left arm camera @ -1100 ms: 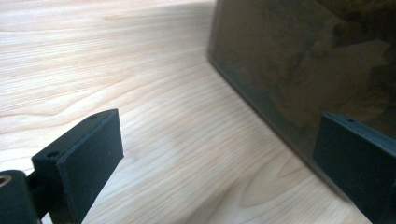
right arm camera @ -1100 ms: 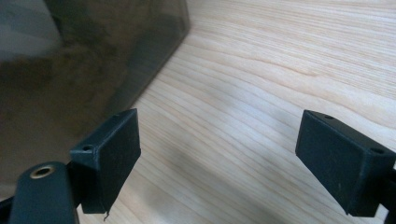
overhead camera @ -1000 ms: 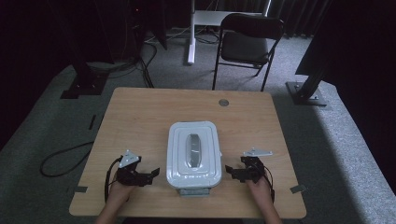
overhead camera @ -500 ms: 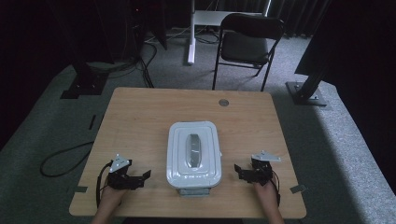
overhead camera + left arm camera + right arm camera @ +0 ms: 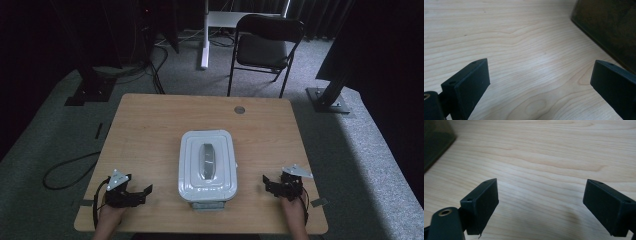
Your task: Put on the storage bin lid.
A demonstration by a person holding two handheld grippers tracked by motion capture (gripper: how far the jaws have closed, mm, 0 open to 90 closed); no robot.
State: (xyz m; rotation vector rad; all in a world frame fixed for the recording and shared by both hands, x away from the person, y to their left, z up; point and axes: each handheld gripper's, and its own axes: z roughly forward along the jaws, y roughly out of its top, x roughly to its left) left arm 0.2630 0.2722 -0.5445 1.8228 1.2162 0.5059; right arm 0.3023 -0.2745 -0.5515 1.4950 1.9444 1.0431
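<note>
**K:** White lidded box (image 5: 207, 165) sits mid-table, toward the near edge, long side running away from the person. Lid is on, with a grey oval handle (image 5: 207, 160) in its centre.

**M:** Grippers?

**K:** Left gripper (image 5: 141, 192) is near the front-left corner of the wooden table (image 5: 150, 125), jaws spread wide, nothing between them. Right gripper (image 5: 268, 182) is near the front-right corner, also spread wide and empty. Both point inward at the box, both well apart from it.

**M:** Gripper views confirm?

**K:** Yes. In the left gripper view the left gripper (image 5: 540, 82) shows bare wood grain between the two black jaws, with a dark edge in the upper right corner; can't tell what it is. In the right gripper view the right gripper (image 5: 541, 200) shows the same bare wood in the gap, with a dark shape in the upper left.

**M:** Anything else on the table?

**K:** Round grommet (image 5: 239, 109) near the far edge. A folding chair (image 5: 267, 47) stands on the carpet beyond the table.
</note>
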